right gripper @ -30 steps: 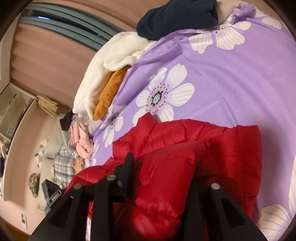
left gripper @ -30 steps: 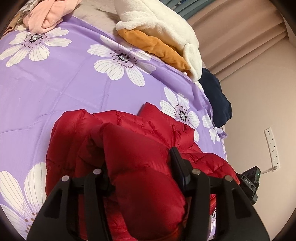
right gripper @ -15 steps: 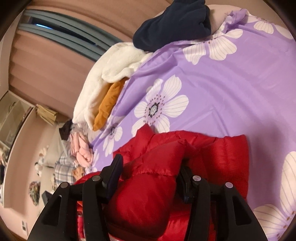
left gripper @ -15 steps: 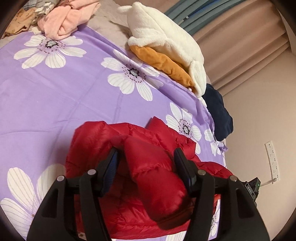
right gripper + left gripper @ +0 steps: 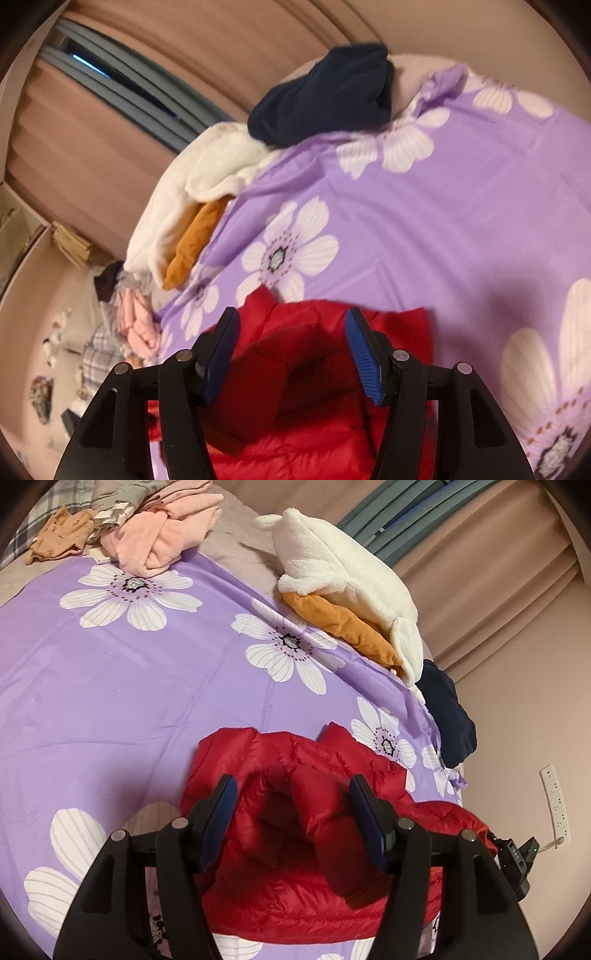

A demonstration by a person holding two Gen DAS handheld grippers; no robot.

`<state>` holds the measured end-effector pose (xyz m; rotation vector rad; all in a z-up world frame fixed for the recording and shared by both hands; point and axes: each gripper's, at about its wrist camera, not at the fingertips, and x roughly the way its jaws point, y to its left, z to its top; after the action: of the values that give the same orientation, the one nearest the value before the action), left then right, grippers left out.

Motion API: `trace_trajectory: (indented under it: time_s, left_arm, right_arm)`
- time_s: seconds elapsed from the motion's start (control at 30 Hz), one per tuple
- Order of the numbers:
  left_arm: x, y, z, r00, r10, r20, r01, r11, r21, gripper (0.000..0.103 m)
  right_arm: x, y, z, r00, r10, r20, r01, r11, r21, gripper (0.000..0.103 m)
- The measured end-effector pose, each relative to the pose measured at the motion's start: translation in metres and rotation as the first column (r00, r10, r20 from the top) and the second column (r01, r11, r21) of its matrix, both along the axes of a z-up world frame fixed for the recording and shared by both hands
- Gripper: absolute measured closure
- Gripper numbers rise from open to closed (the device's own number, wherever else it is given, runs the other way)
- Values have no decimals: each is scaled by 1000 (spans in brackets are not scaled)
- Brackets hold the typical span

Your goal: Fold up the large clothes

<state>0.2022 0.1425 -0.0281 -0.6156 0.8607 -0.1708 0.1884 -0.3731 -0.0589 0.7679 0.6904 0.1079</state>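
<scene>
A red puffer jacket (image 5: 317,882) lies folded on the purple flowered bedspread (image 5: 110,686). My left gripper (image 5: 293,794) is open above the jacket's upper fold, its blue pads (image 5: 221,812) apart and holding nothing. In the right wrist view the jacket (image 5: 314,424) lies below my right gripper (image 5: 291,325), which is also open and empty, with a blue pad (image 5: 364,360) on each side of the fold. The jacket's near part is hidden behind the gripper bodies.
A white fleece over an orange garment (image 5: 351,602), a navy garment (image 5: 447,716) and a pink clothes pile (image 5: 162,539) sit along the bed's far edge. A wall with a socket strip (image 5: 554,805) is on the right. Curtains (image 5: 147,74) hang behind.
Both grippers have opened, let go of the red jacket fold and pulled back and up. The fold now rests on the jacket.
</scene>
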Motion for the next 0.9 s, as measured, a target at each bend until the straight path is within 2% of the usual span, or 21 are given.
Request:
trace_trajectory:
  time_s: [0.23,0.33,0.43,0.73,0.9]
  left_arm:
    - [-22,-9,4,1000,-13,28,11,999,52,40]
    - [-26,-15,5,999,-27,34,24,995,94,40]
    - [-27,-16,5,999,-27,37,24,996,92,40]
    - [-39,3,21,996,33,83,-40,996,84,40]
    - [-54,21,24,993,75,94,-83,993,85,40]
  right_arm:
    - [-19,7,20,998,-3,66,10,994,-110,44]
    - [-29,15,29,995,-2,98,21,981,-192,44]
    - [-37,18,39,990,-7,140,40,972,-232,44]
    - [-57,13,63,974,-9,226,68,964,-257,44]
    - [-65,13,68,971,-20,239,85,960,-268,44]
